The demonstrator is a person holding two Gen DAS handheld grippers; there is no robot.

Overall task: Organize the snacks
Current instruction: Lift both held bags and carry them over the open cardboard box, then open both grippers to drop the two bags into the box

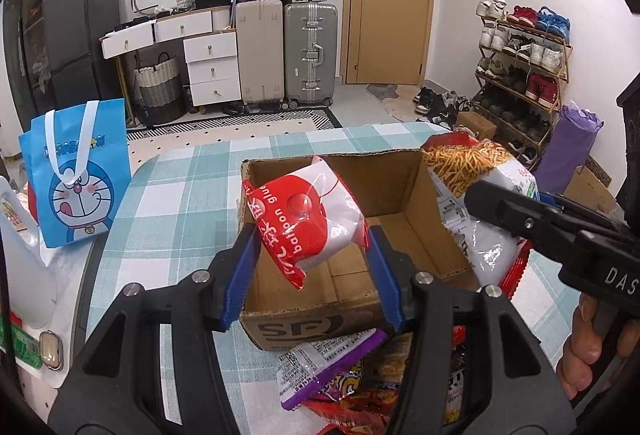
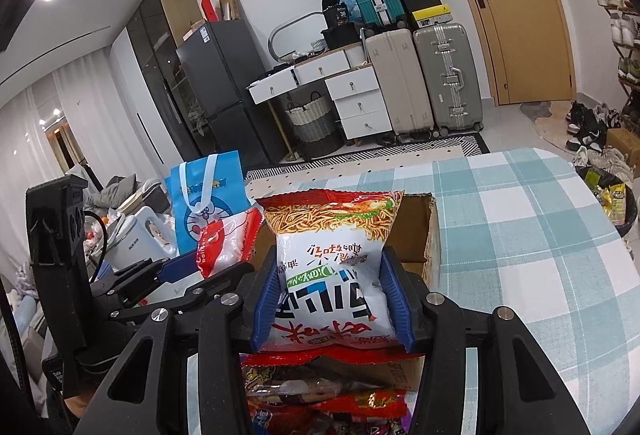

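Both grippers are loaded and poised over the cardboard box [image 1: 344, 235], so this looks like the drop-off step.

Left gripper [image 1: 310, 259]: jaws closed on the red-and-white packet [image 1: 308, 223], pinched at its lower half betw. the blue pads [image 1: 240, 267]. The packet sticks up and fwd of the jaws, hanging above the box's open top, held there presumably so it falls straight in on release.

Right gripper [image 2: 332, 299]: jaws clamped on the noodle-snack bag [image 2: 334, 259] at its mid/lower part, the printed top edge standing up ahead of the jaws. From the left wrist view the bag [image 1: 476, 195] sits at the box's right wall, partly over the rim; whether it touches the cardboard I can't tell, the fisheye bends things there.

The box interior looks empty in the part that shows, so sorting is prob. at an early stage. Below and behind both sets of jaws lies the pile of loose snacks [image 1: 360, 379], incl. a purple-edged pack [image 1: 320, 367], right against the box's near wall, handy for the next picks.

Off to the left of the left jaws, a blue cartoon bag [image 1: 80, 171] stands upright on the checked tablecloth [image 1: 180, 187], well apart from the box.

Risk: both bags are puffy and slippery; releasing together could leave the noodle bag caught on the rim.
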